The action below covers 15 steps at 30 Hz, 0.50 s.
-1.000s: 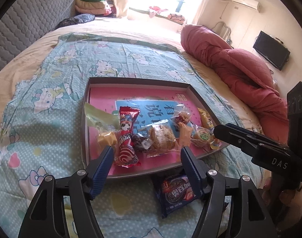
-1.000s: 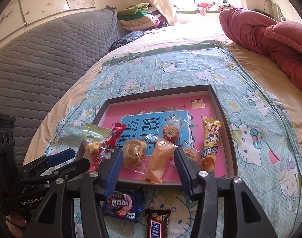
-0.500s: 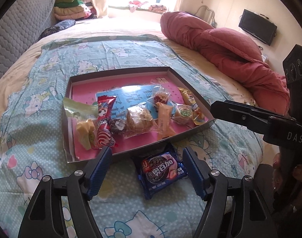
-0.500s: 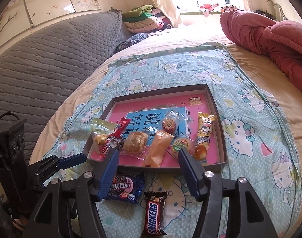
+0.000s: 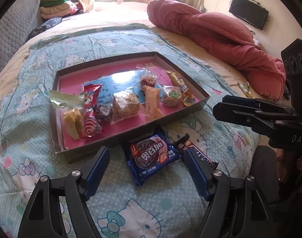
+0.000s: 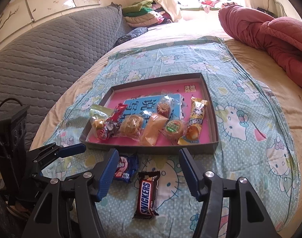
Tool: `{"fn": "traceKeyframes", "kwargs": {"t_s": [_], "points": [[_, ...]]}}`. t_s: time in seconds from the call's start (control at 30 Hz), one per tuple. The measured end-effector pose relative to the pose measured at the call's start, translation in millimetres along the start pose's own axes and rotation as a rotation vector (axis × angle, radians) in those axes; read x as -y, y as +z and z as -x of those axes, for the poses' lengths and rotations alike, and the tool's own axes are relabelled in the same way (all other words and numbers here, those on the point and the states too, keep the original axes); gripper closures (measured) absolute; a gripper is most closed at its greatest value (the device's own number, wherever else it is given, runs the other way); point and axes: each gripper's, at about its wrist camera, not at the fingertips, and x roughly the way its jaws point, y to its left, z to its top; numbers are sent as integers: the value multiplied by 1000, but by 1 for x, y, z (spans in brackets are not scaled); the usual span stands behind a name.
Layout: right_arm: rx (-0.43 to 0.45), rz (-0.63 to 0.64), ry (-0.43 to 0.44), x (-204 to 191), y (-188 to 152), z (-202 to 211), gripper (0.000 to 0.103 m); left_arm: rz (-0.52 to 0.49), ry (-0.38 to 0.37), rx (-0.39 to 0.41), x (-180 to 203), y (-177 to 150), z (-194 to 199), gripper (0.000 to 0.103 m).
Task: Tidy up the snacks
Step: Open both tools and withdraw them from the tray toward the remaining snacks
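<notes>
Two packets lie on the sheet [image 5: 41, 123] just before the tray [image 6: 209, 99]: a blue cookie pack [image 5: 151, 155] and a brown Snickers [image 6: 147, 195]. Left gripper [image 5: 147, 170], jaws just widening, frames the cookies untouched; right gripper [image 6: 149, 170] stands wide over the Snickers.

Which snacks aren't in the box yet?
Two: the blue cookie pack and the Snickers bar. Both lie on the sheet just in front of the box; all the others sit inside it.
</notes>
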Motion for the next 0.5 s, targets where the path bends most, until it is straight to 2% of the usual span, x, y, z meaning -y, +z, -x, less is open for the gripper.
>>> {"fn": "traceKeyframes", "kwargs": {"t_s": [0.3,0.5], "points": [[-61,38,8,-8,-16,-5,40,17,-78,-35,-16,-4,-13,24],[-144,69,4,-13,-32,-20,40,-20,-80,-58,-13,-6,-26,24]]}}
